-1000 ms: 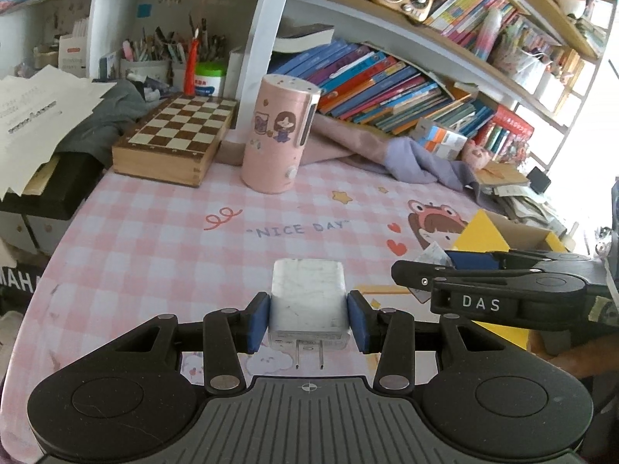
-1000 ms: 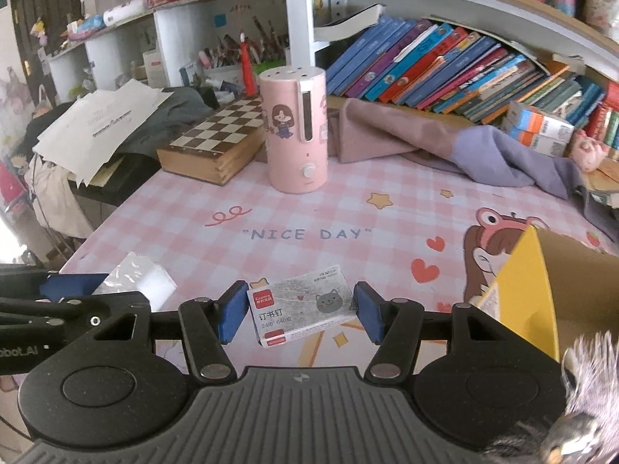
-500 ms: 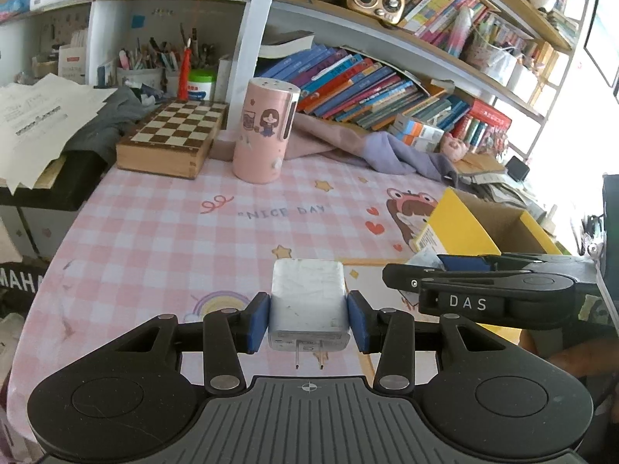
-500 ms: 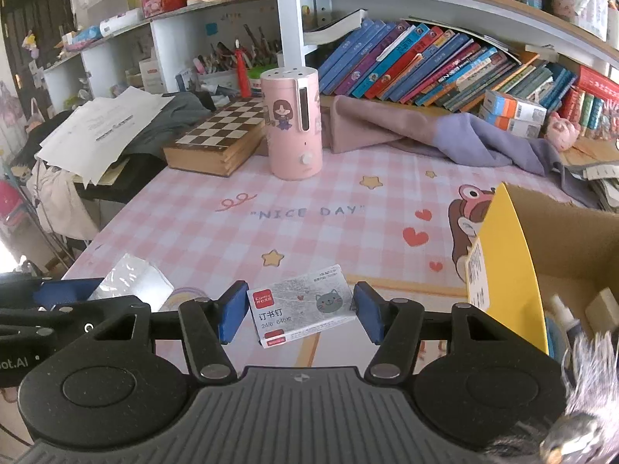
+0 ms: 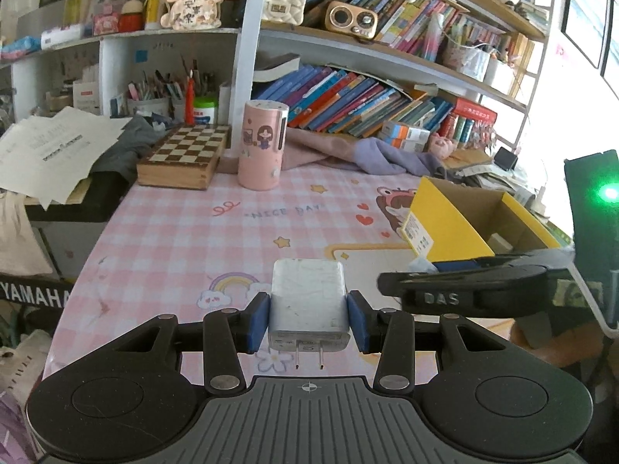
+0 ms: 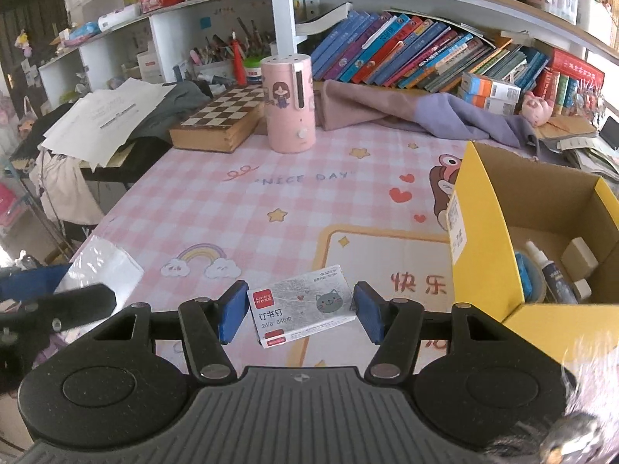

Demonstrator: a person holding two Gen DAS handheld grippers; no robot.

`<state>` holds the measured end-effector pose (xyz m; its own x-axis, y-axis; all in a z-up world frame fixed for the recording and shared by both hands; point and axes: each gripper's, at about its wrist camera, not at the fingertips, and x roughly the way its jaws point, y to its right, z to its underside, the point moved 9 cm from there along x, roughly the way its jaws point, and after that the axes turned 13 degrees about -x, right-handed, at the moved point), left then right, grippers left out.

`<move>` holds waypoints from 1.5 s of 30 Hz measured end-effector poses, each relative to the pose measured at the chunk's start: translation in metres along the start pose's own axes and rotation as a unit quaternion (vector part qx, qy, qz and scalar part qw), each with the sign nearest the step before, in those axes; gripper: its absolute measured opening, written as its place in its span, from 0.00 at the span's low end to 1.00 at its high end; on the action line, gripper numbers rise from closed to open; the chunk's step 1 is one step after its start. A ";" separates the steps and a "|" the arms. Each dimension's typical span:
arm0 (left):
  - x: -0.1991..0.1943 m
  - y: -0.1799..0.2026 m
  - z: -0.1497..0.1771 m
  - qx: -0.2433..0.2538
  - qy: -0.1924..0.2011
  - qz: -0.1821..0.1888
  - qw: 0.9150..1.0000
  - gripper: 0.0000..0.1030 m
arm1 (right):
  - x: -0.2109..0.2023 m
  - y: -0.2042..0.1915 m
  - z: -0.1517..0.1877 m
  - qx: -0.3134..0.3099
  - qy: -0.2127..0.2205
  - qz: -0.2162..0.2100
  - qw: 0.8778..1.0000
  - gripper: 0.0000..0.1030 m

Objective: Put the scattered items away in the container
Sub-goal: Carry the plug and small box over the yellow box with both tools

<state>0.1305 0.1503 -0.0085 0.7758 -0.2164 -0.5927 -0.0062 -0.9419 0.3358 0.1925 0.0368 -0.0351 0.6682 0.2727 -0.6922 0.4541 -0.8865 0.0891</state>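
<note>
I have both loads in the air and the yellow cardboard box [image 6: 503, 208] is my landmark for everything. My left gripper [image 5: 308, 321] is clamped on the white plug adapter [image 5: 307, 301], prongs pointing back toward me, and it hangs left of the box over the pink checked desk [image 5: 174, 239]. My right gripper [image 6: 298, 311] holds the staple packet [image 6: 300, 305] by its ends, tilted, just left of the box's near yellow wall. Inside the box I can see a small bottle [image 6: 551, 270], a blue roll [image 6: 528, 276] and a white block [image 6: 580, 253], so the open floor is toward the far end. To do this well, I think the right load should go first: clear the yellow wall, get above the opening, then release low. The adapter should wait beside the box so the two grippers do not crowd its mouth.
</note>
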 end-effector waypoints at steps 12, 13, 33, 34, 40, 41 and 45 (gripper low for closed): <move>-0.029 -0.005 0.018 -0.014 0.011 -0.011 1.000 0.41 | -0.020 -0.025 0.012 -0.018 0.003 -0.019 1.000 0.56; -0.030 -0.003 0.020 -0.012 0.011 -0.008 1.000 0.41 | -0.022 -0.025 0.015 -0.016 0.003 -0.018 1.000 0.56; -0.015 0.051 0.052 0.006 -0.054 0.108 0.993 0.41 | -0.082 0.022 0.089 0.061 -0.017 0.052 0.997 0.56; -0.013 0.054 0.053 0.006 -0.060 0.113 0.992 0.41 | -0.085 0.026 0.092 0.065 -0.018 0.057 0.996 0.56; 0.000 0.071 0.061 0.020 -0.090 0.135 0.987 0.41 | -0.101 0.051 0.109 0.106 -0.016 0.087 0.990 0.56; 0.003 0.075 0.062 0.023 -0.094 0.138 0.986 0.41 | -0.103 0.056 0.111 0.114 -0.015 0.093 0.989 0.56; 0.014 0.095 0.063 0.043 -0.107 0.155 0.981 0.41 | -0.112 0.072 0.119 0.133 -0.012 0.112 0.985 0.56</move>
<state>0.1007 0.0413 -0.0309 0.5777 -0.5363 -0.6153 -0.2805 -0.8384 0.4674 0.0806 -0.1019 -0.0363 0.7189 0.0531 -0.6931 0.1237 -0.9909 0.0524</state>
